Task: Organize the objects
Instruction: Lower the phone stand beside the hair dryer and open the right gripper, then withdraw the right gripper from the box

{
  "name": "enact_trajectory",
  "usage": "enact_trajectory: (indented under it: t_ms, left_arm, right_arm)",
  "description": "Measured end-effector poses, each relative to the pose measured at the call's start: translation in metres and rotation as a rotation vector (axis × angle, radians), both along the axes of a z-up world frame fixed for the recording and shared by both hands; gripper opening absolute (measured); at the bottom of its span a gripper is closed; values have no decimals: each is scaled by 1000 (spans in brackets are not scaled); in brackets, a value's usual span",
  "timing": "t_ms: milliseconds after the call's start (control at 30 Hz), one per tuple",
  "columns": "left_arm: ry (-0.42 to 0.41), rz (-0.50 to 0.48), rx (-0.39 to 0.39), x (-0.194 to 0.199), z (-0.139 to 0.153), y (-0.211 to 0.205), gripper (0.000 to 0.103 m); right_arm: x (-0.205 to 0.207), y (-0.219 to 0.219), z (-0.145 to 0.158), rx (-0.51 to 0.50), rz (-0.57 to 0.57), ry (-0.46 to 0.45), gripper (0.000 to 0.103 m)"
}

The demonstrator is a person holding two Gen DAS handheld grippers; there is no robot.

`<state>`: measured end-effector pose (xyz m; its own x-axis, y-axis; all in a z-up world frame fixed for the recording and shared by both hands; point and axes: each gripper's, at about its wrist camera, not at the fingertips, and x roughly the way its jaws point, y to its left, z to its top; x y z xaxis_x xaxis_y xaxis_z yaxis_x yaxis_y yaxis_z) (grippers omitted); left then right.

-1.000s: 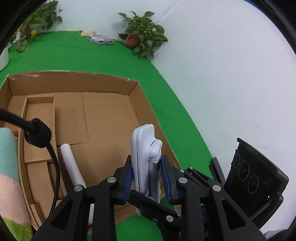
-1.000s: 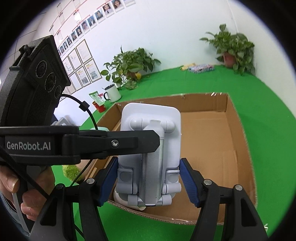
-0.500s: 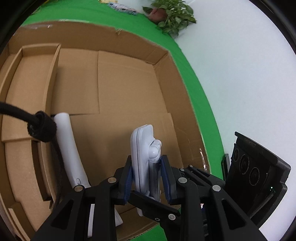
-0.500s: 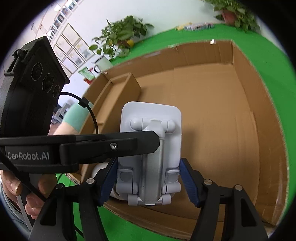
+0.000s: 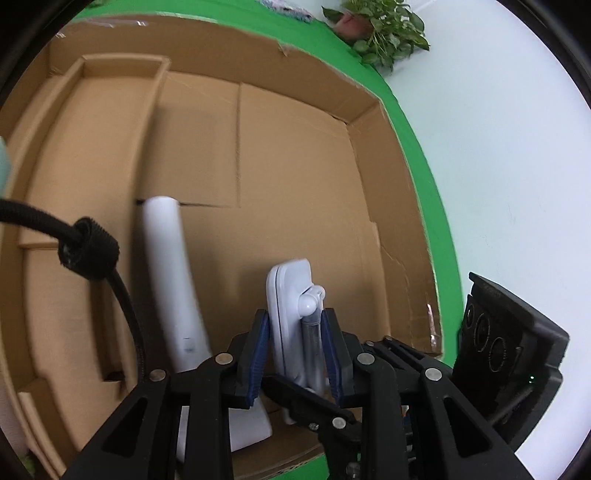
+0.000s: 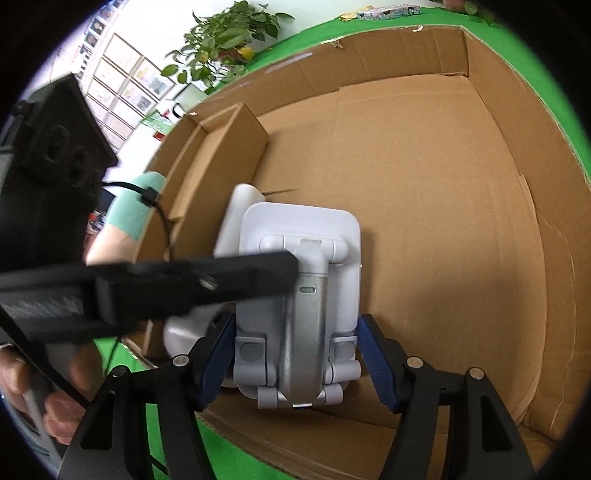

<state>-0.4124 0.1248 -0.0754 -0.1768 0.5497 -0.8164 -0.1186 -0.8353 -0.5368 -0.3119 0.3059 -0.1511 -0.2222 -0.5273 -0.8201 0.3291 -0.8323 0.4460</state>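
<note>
A white folding phone stand (image 5: 293, 314) is held inside a big cardboard box (image 5: 373, 122). My left gripper (image 5: 295, 347) is shut on the stand's thin sides. In the right wrist view the stand (image 6: 301, 295) sits between the blue pads of my right gripper (image 6: 295, 362), which stand slightly apart from it; the gripper looks open. A long white curved object (image 5: 171, 280) lies on the box floor to the left of the stand; it also shows behind the stand in the right wrist view (image 6: 236, 218).
The box (image 6: 517, 129) has a narrow cardboard divider section (image 5: 85, 122) along its left side. It rests on a green cloth (image 5: 417, 147). Potted plants (image 5: 384, 33) stand by the white wall. The box floor on the right is bare cardboard.
Both grippers have moved forward and down into the box with the stand. The box floor and the long white object look closer now. The right pads sit wider around the stand.
</note>
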Motion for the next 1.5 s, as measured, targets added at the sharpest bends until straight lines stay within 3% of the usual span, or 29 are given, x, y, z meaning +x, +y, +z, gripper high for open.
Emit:
enact_trajectory:
  t_ms: [200,300,367,400,433,833,867,933,967,1067,1167,1300,1500]
  left_arm:
    - [112,21,-31,22,33,-19,29]
    - [172,44,-61,36,48,-35,29]
    - [197,63,-88,43,52,-44,29]
    - [201,71,-101,46,52,-48,29]
    - [201,79,-115,50,51,-53,29]
    - [119,145,-114,63,3,-65,29]
    - [122,153,-119,65,2,-65,29]
    - [134,162,-141,71,2,-61,31]
    - [137,167,-145,72,2,-60,31]
    - [150,188,-167,78,7,-58,31]
    - [202,205,-214,90,18,-52,40]
    - [353,235,-338,124,43,-38,57]
    - [581,299,-531,192,77,-17,77]
  right_arm:
    - [0,3,4,-32,-3,-3,67]
    - [-1,-3,0,29,13,5,66]
    - [0,-6,-2,57,17,19,57]
    - [0,-7,-2,81,15,28,47]
    - [1,-7,-2,96,12,30,46]
    - [3,-12,0,132,-52,20,46]
    - [5,-9,3,124,-64,29,48]
    - [10,-7,13,128,-92,82,67]
    - [13,-7,18,139,-103,117,83]
    - [32,-1,33,221,-118,237,87]
    - [59,9,49,280,-149,370,103]
    - [90,20,63,311,-198,499,102]
    - [130,33,72,282,-238,585,102]
